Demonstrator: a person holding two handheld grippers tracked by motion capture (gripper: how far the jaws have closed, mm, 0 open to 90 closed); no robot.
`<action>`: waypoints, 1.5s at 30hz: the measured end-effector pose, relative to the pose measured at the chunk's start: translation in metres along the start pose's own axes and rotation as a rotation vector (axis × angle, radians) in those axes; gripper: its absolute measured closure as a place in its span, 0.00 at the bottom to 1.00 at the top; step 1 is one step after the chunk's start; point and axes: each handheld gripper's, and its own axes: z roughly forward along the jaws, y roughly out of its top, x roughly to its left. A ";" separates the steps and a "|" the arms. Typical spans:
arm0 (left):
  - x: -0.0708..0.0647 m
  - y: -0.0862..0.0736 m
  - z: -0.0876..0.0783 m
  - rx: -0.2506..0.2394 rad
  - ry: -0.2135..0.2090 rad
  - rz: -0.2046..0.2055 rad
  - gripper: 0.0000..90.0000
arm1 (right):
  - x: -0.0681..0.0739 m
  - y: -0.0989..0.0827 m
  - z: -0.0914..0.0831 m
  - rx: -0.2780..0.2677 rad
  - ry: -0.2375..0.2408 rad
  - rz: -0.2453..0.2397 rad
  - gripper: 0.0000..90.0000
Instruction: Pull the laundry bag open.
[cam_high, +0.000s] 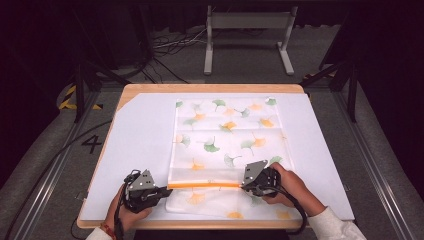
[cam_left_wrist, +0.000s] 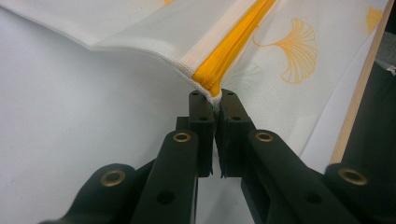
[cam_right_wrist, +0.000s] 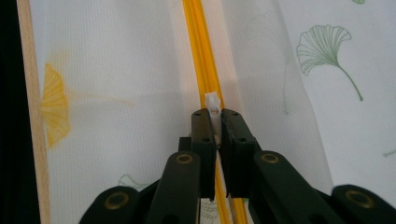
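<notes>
A white mesh bag (cam_high: 227, 135) printed with green and orange ginkgo leaves lies flat on the white sheet. An orange zipper (cam_high: 205, 185) runs across its near end. My left gripper (cam_high: 167, 189) is shut on the bag's edge at the zipper's left end; in the left gripper view the orange zipper (cam_left_wrist: 231, 44) ends right at the left gripper (cam_left_wrist: 217, 100), whose jaws are pressed together on the fabric. My right gripper (cam_high: 243, 186) is at the zipper's right end. In the right gripper view the right gripper (cam_right_wrist: 214, 114) is shut on the white zipper pull (cam_right_wrist: 213, 102), with the zipper (cam_right_wrist: 198, 51) stretching ahead.
The white sheet (cam_high: 140, 145) covers a wooden table (cam_high: 210, 88), whose front edge lies just under both hands. Beyond the table stand a grey metal frame (cam_high: 247, 35) and loose cables (cam_high: 165, 47) on the floor. Bare sheet lies to either side of the bag.
</notes>
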 end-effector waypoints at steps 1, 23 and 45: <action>0.000 0.000 0.000 0.001 0.001 0.001 0.95 | 0.000 -0.001 0.000 -0.003 -0.004 -0.001 0.95; 0.001 0.000 0.000 0.006 0.004 0.000 0.95 | -0.006 -0.028 -0.011 0.023 -0.029 0.054 0.95; 0.003 0.001 0.000 0.009 0.001 0.001 0.95 | -0.011 -0.056 -0.027 0.027 -0.045 0.112 0.95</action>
